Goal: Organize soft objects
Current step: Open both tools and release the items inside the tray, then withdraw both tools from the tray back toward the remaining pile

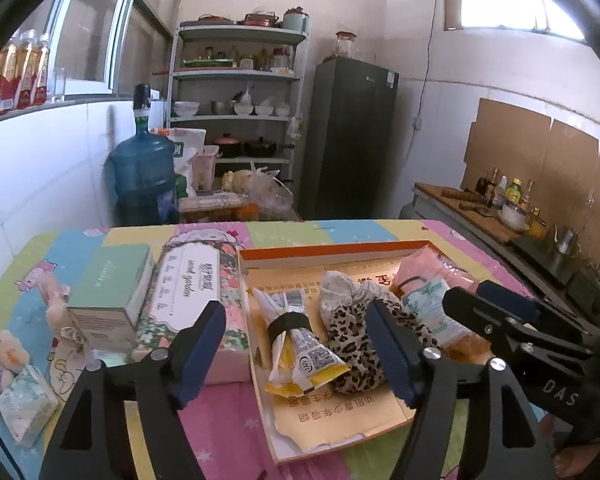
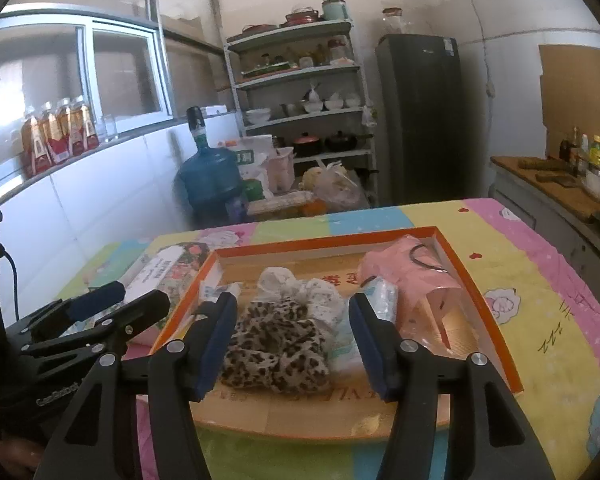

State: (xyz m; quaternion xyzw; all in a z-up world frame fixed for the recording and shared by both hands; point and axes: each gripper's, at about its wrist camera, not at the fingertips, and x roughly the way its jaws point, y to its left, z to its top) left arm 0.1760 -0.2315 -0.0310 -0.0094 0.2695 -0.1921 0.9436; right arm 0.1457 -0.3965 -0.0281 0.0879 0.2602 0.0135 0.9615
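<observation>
An orange-rimmed shallow box (image 1: 320, 250) (image 2: 496, 320) lies on the table. In it are a yellow-and-white banded packet (image 1: 300, 344), a leopard-print cloth (image 1: 354, 344) (image 2: 276, 344), a pale tissue pack (image 1: 432, 308) (image 2: 380, 292) and a pink bag (image 1: 424, 264) (image 2: 412, 276). My left gripper (image 1: 300, 344) is open and empty, hovering above the yellow packet. My right gripper (image 2: 292, 336) is open and empty, hovering above the leopard cloth; it also shows in the left wrist view (image 1: 496, 300). A small teddy bear (image 1: 0, 360) and a green tissue pack (image 1: 26, 404) lie at the table's left.
A floral box (image 1: 196, 296) and a green box (image 1: 112, 288) sit left of the orange box. Behind the table stand a blue water jug (image 1: 142, 168), a shelf rack (image 1: 236, 108) and a dark fridge (image 1: 348, 136). A counter with bottles (image 1: 508, 200) runs along the right.
</observation>
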